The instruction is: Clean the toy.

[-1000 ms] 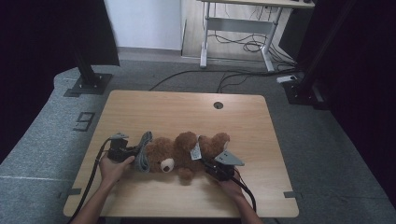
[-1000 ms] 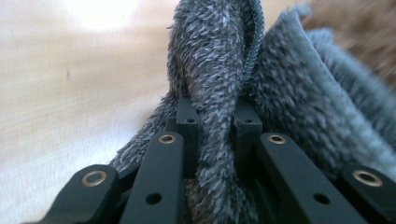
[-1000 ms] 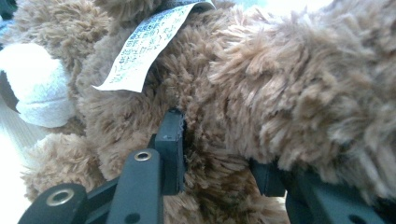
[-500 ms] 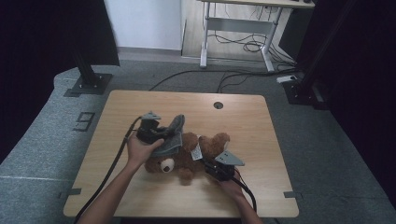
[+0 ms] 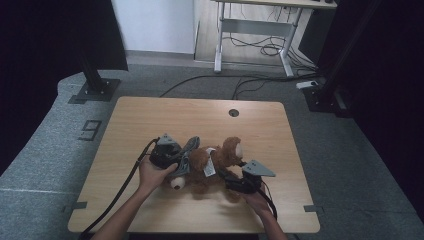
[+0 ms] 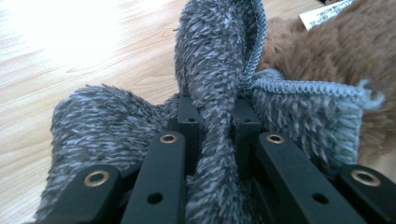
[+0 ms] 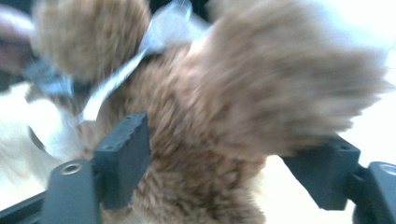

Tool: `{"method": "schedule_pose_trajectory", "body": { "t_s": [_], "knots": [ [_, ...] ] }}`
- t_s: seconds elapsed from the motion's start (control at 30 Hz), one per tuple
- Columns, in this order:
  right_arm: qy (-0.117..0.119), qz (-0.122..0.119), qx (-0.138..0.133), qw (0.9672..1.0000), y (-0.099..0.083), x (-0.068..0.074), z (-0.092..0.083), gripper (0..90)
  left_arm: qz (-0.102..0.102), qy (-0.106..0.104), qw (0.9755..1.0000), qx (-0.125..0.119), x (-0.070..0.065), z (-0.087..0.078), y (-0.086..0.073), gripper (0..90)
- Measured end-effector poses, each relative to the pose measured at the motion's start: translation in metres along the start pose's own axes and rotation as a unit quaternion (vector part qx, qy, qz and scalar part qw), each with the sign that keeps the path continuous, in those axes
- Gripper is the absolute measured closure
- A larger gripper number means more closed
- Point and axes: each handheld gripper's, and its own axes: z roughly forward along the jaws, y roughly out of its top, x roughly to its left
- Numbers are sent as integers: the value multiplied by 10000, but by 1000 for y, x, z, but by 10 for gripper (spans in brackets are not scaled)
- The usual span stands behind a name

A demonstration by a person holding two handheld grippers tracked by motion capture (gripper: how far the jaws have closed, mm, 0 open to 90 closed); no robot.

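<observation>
Two tools work a brown plush teddy bear point(image 5: 212, 165): left tool point(image 6: 212, 119) pinches its grey fuzzy garment point(image 6: 219, 51); right tool point(image 7: 238, 154), just opened, straddles fur loosely. Unanchored, the bear may drag along.

Wooden table point(image 5: 150, 120) — a brown teddy bear point(image 5: 217, 160) lies on it.

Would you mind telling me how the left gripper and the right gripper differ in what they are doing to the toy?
The left gripper is shut on a fold of the grey knitted cloth; the right gripper stands wide, its jaws having just been opening, with the brown teddy bear between them but unclamped. The left sits by the bear's head, the right by its legs. Both are hand-held over the wooden table.
</observation>
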Motion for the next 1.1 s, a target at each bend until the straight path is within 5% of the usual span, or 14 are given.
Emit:
{"method": "schedule_pose_trajectory", "body": {
  "t_s": [0.1,0.23,0.4,0.6,0.73,0.87,0.97,1.1],
  "knots": [
    [106,172,-185,9996,13,-10,-17,183,20,-64,9999,-111,-5,-4,-7,787],
    [74,104,-326,9994,43,-13,-28,170,105,-87,9997,-184,-13,-7,-13,788],
    [185,-178,-50,9997,70,-7,-19,183,116,-212,9994,-232,-17,-12,-19,788],
    [581,-100,877,9944,39,1,15,175,110,-343,9987,-349,-18,-18,-27,788],
    [901,104,1109,9897,20,7,20,182,116,-460,9981,-405,-20,-21,-32,788],
    [917,109,1373,9862,3,12,19,214,197,-500,9970,-550,-24,-24,-40,786],
    [836,72,1403,9865,-3,17,21,300,227,-432,9963,-708,-26,-23,-44,785],
    [549,-81,1230,9909,-6,20,22,491,233,-330,9955,-856,-25,-14,-42,787]
  ]
}}
